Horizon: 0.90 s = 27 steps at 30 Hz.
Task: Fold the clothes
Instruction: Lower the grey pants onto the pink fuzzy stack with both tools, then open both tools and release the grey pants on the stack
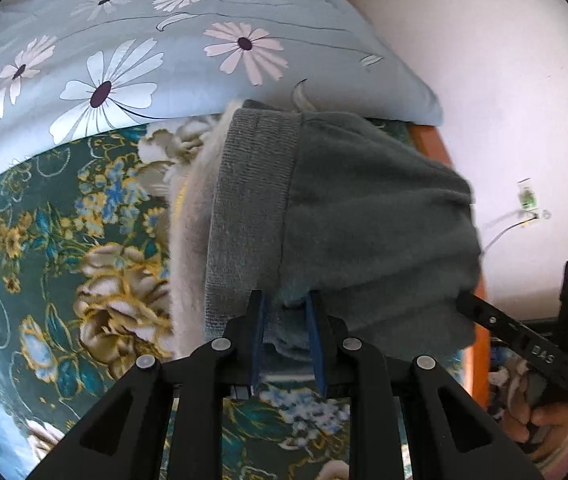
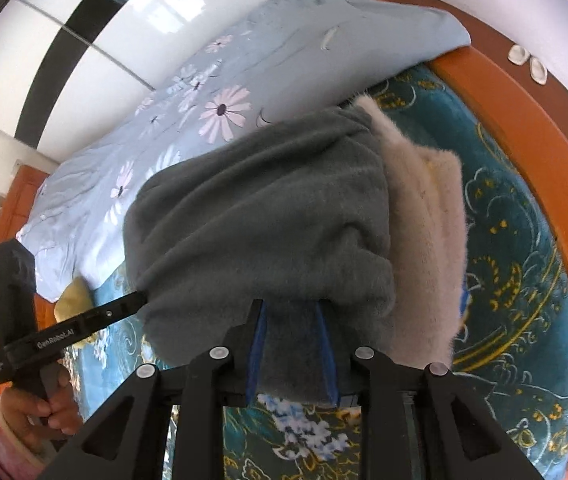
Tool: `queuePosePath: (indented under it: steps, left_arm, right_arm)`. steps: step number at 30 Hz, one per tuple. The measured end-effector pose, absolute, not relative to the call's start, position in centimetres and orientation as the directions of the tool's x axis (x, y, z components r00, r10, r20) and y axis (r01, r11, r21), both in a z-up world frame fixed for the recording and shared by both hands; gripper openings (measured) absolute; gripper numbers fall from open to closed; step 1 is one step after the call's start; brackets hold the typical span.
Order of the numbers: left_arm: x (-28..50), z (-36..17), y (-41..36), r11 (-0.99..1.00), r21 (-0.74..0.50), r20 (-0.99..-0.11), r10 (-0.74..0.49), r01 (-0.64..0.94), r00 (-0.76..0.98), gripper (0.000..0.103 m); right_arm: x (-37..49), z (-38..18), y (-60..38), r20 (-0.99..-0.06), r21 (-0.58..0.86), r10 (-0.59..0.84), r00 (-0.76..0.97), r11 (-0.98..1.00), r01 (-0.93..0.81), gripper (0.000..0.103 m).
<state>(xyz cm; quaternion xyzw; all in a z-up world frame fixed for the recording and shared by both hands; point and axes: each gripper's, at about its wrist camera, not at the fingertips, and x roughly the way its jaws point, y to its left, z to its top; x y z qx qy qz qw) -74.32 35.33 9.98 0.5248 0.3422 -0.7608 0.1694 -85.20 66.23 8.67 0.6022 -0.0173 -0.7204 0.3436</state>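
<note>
Left wrist view looks steeply down along its fingers, close upon the grey garment point(image 1: 348, 216) over the bed's floral blanket point(image 1: 64, 248). Right wrist view likewise (opposite side). Both share garment, blanket and daisy quilt point(image 2: 212, 92).

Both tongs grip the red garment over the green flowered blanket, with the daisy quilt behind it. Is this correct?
Only the colour is wrong: the garment is grey-green, not red, as the right wrist view shows. Both the left tongs and the right tongs grip it over the green flowered blanket.
</note>
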Motion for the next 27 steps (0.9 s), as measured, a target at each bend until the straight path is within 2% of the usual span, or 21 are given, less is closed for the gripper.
queuePosePath:
  steps: [10, 13, 17, 22, 24, 26, 27]
  left_arm:
    - [-75.4, 9.3, 35.5, -0.73, -0.276, -0.946, 0.091, 0.625, -0.311, 0.021]
    - [-74.2, 10.9, 36.3, -0.737, -0.274, -0.939, 0.068, 0.618, -0.336, 0.021]
    - [-72.1, 12.4, 36.7, -0.722, -0.278, -0.932, 0.042, 0.634, -0.36, 0.021]
    - [-69.4, 12.7, 36.7, -0.659, -0.285, -0.937, 0.04, 0.696, -0.346, 0.021]
    - [-68.5, 12.9, 36.9, -0.65, -0.282, -0.939, 0.036, 0.706, -0.342, 0.025]
    - [-67.7, 13.0, 37.2, -0.651, -0.265, -0.944, 0.025, 0.711, -0.329, 0.046]
    - [-67.4, 13.1, 37.4, -0.658, -0.247, -0.949, 0.014, 0.711, -0.316, 0.049]
  right_arm:
    - [-86.4, 6.3, 65.5, -0.884, 0.418, -0.467, 0.014, -0.778, 0.469, 0.028]
    - [-86.1, 7.5, 66.0, -0.888, 0.415, -0.46, 0.011, -0.79, 0.451, 0.028]
    - [-84.1, 11.0, 66.8, -0.854, 0.426, -0.517, -0.054, -0.755, 0.499, 0.028]
    - [-81.2, 11.5, 66.2, -0.856, 0.428, -0.517, -0.005, -0.713, 0.555, 0.028]
    - [-80.0, 11.0, 65.6, -0.867, 0.418, -0.499, 0.017, -0.707, 0.57, 0.032]
    - [-79.2, 10.5, 65.2, -0.88, 0.403, -0.475, 0.026, -0.717, 0.569, 0.04]
    - [-78.8, 10.1, 65.1, -0.888, 0.393, -0.459, 0.029, -0.726, 0.564, 0.044]
